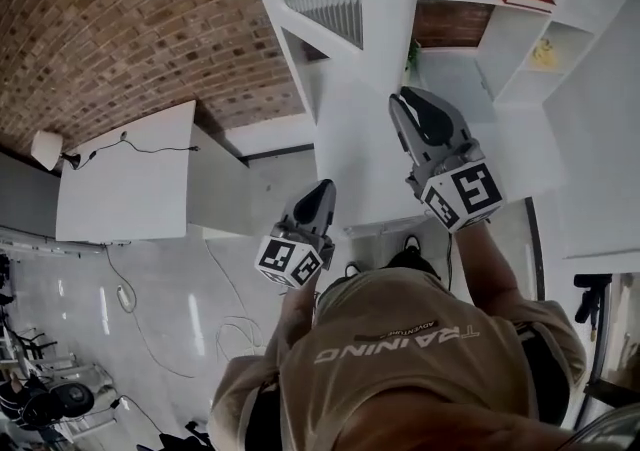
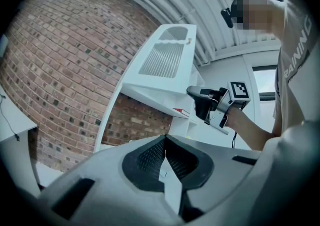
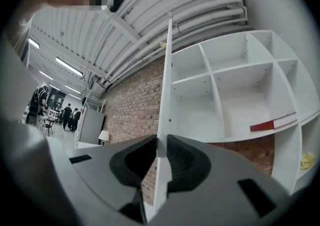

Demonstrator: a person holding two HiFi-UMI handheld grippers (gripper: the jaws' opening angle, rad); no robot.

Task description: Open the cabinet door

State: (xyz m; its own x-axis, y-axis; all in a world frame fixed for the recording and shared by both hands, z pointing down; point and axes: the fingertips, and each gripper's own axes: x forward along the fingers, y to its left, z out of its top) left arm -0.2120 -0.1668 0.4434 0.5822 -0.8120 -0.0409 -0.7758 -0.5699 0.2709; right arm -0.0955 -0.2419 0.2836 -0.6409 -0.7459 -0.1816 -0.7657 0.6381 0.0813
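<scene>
Step in hand: swinging the door out; judged well under way, since the shelves are already exposed.

- Cabinet door (image 1: 355, 119): white panel with a louvred upper part, running from the top centre of the head view down to mid-frame. It stands out from the open white shelving (image 3: 235, 84). A red book (image 3: 272, 122) lies on a shelf at lower right of the right gripper view.
- Right tongs (image 3: 161, 142): closed on the door's thin free edge, pads on either face.
- Left tongs (image 2: 165, 139): tips together, nothing between them; in the head view they sit lower centre, apart from the door.

Next move, as a judgement: carry the right tongs along an arc about the hinge line, not a straight pull, so the edge does not twist out of the pads. Release once the door stands wide.
</scene>
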